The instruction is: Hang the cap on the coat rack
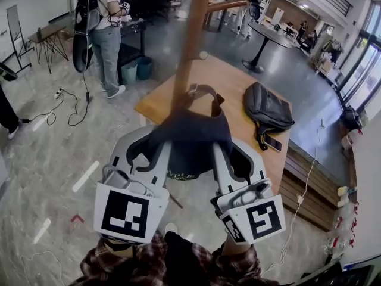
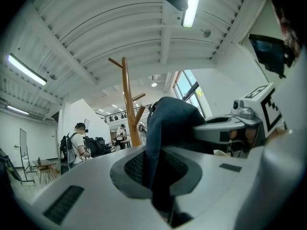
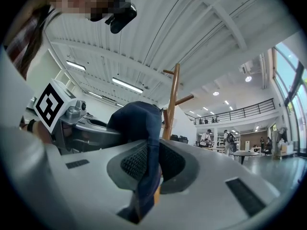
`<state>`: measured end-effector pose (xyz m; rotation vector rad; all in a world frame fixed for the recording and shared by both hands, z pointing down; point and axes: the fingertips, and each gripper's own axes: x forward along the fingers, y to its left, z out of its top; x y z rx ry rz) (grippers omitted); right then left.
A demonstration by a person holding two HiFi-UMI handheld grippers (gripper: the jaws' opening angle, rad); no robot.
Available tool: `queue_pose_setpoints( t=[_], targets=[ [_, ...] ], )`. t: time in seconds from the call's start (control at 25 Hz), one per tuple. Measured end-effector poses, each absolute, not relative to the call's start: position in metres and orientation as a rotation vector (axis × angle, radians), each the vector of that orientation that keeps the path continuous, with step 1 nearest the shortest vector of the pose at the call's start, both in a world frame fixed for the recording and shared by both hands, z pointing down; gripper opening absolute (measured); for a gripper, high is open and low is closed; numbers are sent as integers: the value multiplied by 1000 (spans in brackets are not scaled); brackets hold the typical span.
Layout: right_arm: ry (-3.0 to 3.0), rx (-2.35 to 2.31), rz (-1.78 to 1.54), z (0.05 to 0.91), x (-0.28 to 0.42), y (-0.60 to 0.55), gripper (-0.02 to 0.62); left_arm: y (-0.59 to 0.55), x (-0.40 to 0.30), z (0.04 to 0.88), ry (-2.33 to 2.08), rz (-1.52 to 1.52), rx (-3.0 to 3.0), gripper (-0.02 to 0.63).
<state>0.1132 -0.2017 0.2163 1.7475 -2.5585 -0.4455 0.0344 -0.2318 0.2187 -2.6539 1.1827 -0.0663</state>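
A dark navy cap (image 1: 189,137) hangs in the air between both grippers, its back strap loop pointing toward the wooden coat rack pole (image 1: 191,37). My left gripper (image 1: 156,154) is shut on the cap's left edge, and the fabric (image 2: 165,128) runs up from between its jaws. My right gripper (image 1: 221,155) is shut on the cap's right edge, with the cloth (image 3: 144,147) pinched in its jaws. The coat rack (image 2: 127,104) stands just beyond the cap, with side pegs (image 3: 184,99) branching from its pole (image 3: 171,104).
A wooden table (image 1: 232,82) holds the rack, a grey backpack (image 1: 266,107) and a phone (image 1: 272,142). A person (image 1: 107,34) stands at the back left beside two bins (image 1: 137,69). A round table (image 1: 265,37) is further back. Cables lie on the floor.
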Motion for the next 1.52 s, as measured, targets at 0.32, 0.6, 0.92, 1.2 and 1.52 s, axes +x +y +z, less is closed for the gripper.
queue_pose_setpoints(
  t=[0.32,0.6,0.92,1.2,1.52],
  targets=[
    [-2628,1671,-473,205,128,-223,38,-249,48,210,1252,-60,-2607,37],
    [-2641,1666,-558,174,122,-237,38,-261,42,181,1242,-42,-2566,37],
    [-2639,1682,-578,158,122,-258,38,-283,40,164,1229,-33,-2555,37],
    [-2618,1664,-524,173,130,-285,38,-310,50,177,1250,-89,-2554,37],
    [-2618,1625,-454,200,128,-320,38,-341,47,206,1311,-151,-2557,37]
  ],
)
